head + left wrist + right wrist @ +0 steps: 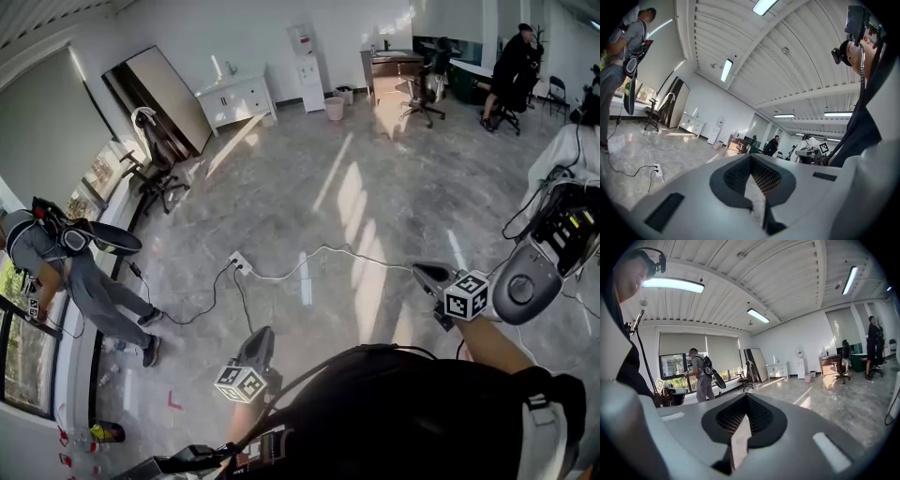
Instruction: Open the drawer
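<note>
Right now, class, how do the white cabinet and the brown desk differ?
Colour: the cabinet is white, the desk brown. Neighbours: a large panel leans beside the cabinet; an office chair stands by the desk. Both stand at the far wall.

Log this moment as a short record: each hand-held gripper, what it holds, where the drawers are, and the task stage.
left hand-held gripper: jaws together, empty
right hand-held gripper: jaws together, empty
white cabinet with drawers: far from both grippers, drawers look closed
task stage: not yet started
</note>
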